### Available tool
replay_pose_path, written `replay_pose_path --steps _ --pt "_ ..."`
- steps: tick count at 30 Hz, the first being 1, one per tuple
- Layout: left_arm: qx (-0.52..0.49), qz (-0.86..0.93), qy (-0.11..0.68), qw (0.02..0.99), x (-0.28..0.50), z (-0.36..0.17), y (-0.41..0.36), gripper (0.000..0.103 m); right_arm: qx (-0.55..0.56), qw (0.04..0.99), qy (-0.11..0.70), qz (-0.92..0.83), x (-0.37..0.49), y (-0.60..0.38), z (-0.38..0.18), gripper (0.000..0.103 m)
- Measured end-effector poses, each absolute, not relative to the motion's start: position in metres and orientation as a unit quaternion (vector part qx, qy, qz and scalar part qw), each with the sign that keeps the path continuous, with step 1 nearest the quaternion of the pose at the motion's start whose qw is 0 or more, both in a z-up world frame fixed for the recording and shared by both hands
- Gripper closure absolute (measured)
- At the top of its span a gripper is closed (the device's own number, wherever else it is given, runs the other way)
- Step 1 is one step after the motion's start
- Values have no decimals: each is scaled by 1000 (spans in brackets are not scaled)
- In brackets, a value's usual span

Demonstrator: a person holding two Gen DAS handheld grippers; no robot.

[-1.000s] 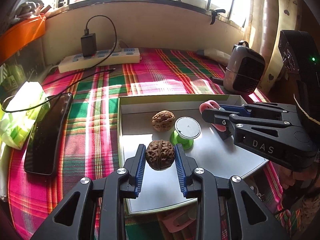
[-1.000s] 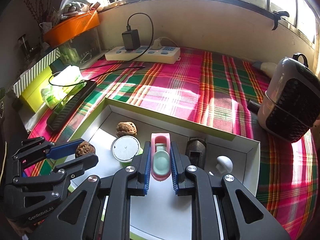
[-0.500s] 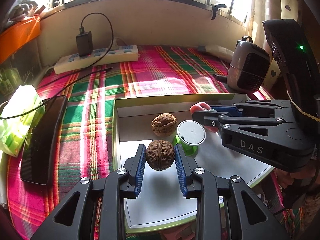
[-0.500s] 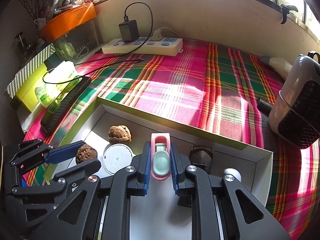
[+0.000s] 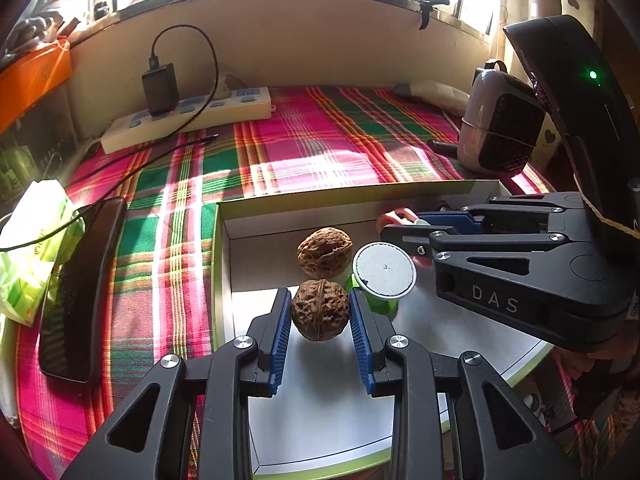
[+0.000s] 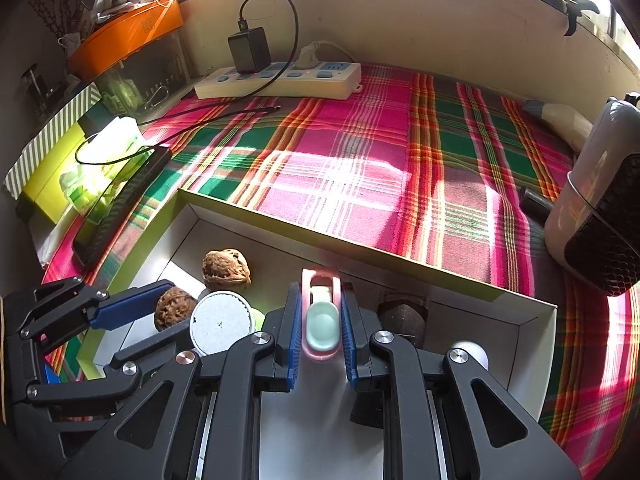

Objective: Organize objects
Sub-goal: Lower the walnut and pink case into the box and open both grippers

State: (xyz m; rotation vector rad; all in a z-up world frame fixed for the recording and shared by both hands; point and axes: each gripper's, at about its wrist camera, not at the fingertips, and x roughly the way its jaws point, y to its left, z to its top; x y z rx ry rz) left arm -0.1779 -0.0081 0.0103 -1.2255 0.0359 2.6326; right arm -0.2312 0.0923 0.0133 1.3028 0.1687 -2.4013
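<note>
Walnut (image 5: pixel 319 312) still gripped, box (image 5: pixel 222 264) nearer

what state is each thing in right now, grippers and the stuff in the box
left gripper: shut on a walnut, held above the box floor
held walnut: clamped between the blue pads
second walnut: lying loose in the box
right gripper: shut on the pink clip
pink clip: gripped lengthwise, over the box
green capsule: in the box, foil lid facing the camera
box: open, no lid on it
black charger: plugged into the power strip
</note>
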Motion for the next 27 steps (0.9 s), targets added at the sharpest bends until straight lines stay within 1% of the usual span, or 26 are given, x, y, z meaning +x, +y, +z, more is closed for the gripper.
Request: replay_pose_path --steps 10,19,27 --pt "-416 902 32 114 -178 9 -4 76 470 196 67 -858 -234 89 13 84" --pt "-416 902 48 106 -178 7 0 76 477 195 56 -855 -235 90 11 84" --pt "-416 902 48 106 -178 8 0 76 477 191 51 -856 -235 90 10 84"
